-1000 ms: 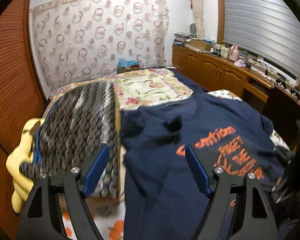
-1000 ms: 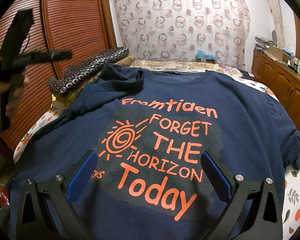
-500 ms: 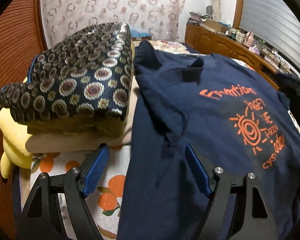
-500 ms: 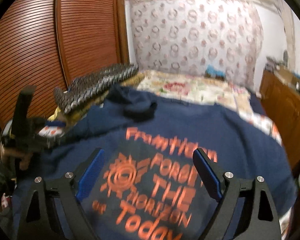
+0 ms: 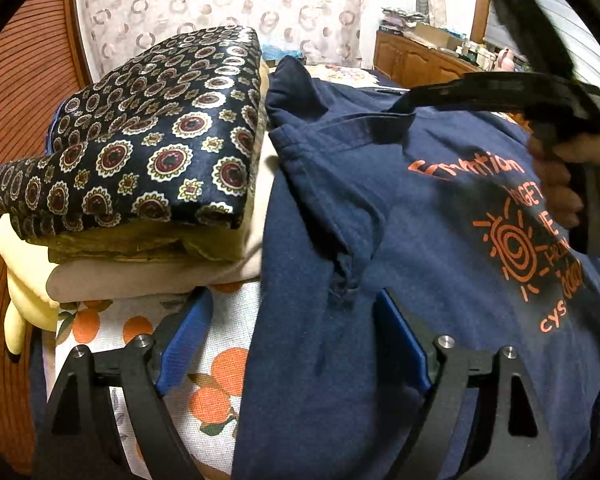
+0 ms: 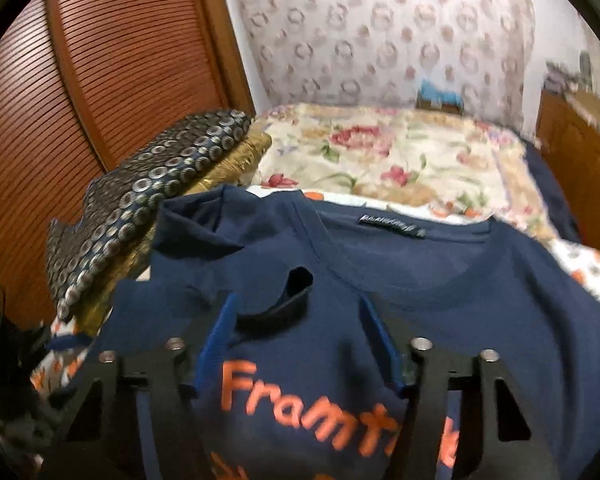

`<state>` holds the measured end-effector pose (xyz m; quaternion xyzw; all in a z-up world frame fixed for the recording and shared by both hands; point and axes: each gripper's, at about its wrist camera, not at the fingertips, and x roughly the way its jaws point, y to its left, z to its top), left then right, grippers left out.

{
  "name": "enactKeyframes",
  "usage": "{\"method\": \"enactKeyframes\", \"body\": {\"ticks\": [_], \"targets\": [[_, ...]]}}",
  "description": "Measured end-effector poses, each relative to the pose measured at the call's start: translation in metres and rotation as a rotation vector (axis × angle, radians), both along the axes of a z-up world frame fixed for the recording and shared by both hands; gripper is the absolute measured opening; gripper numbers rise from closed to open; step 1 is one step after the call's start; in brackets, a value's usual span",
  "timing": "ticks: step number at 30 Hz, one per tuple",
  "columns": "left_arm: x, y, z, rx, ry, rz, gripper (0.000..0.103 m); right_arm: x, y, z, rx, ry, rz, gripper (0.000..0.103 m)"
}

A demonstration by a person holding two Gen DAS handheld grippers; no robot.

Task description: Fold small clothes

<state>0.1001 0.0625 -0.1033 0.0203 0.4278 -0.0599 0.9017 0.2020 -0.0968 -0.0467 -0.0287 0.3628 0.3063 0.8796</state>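
Observation:
A navy T-shirt (image 5: 380, 240) with orange print lies face up on the bed; it also shows in the right wrist view (image 6: 460, 300). Its sleeve is folded inward near the shoulder, with the cuff (image 6: 276, 300) standing up. My left gripper (image 5: 292, 340) is open, low over the shirt's side edge below the armpit. My right gripper (image 6: 296, 340) is open, its fingers either side of the sleeve cuff below the collar. In the left wrist view the right gripper (image 5: 404, 108) reaches over the folded sleeve.
A stack of folded fabrics topped by a dark patterned cloth (image 5: 140, 152) sits beside the shirt; it also shows in the right wrist view (image 6: 148, 208). The bedsheet (image 5: 220, 372) has an orange-fruit print. A floral quilt (image 6: 380, 160) lies beyond the collar. Wooden cabinets (image 5: 412, 60) stand at right.
My left gripper moved lower and closer to the shirt's side edge. My right gripper moved forward from over the print to the folded sleeve near the collar, its jaws narrower.

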Motion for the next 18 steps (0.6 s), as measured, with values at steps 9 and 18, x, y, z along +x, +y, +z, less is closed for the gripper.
{"method": "enactKeyframes", "body": {"ticks": [9, 18], "targets": [[0.001, 0.000, 0.000, -0.001, 0.001, 0.000, 0.084, 0.021, 0.009, -0.007, -0.015, -0.005, 0.028, 0.006], [-0.002, 0.000, 0.002, -0.004, -0.005, 0.005, 0.084, 0.016, 0.003, -0.010, -0.143, -0.074, -0.066, 0.005]]}}
